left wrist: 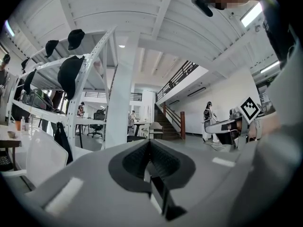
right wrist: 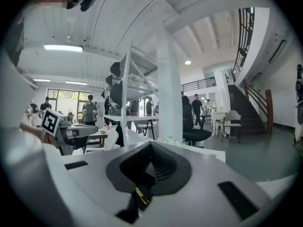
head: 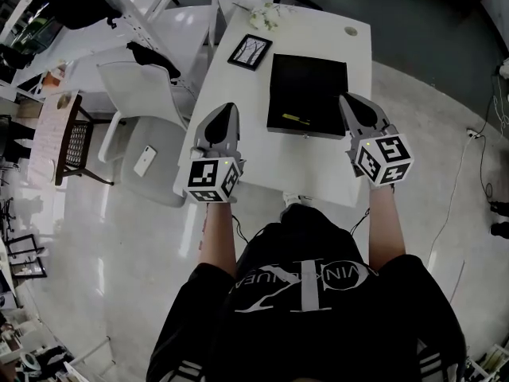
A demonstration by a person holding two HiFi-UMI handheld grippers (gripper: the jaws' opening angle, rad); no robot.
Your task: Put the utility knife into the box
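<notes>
A flat black box (head: pixel 308 94) lies on the white table (head: pixel 238 161). Inside it, near its front left, rests the yellow-and-black utility knife (head: pixel 296 119). My left gripper (head: pixel 227 108) hovers over the table to the left of the box, jaws together and holding nothing. My right gripper (head: pixel 348 100) is at the box's right edge, also shut and empty. In the left gripper view the left gripper (left wrist: pixel 150 143) points level across the room. In the right gripper view a sliver of the yellow knife (right wrist: pixel 140 195) shows under the closed jaws of the right gripper (right wrist: pixel 150 145).
A framed picture (head: pixel 250 51) and white flowers (head: pixel 265 16) sit at the table's far left. A white chair (head: pixel 139 94) with a phone (head: pixel 145 160) on its seat stands left of the table. A cable hole (head: pixel 351 31) marks the far right corner.
</notes>
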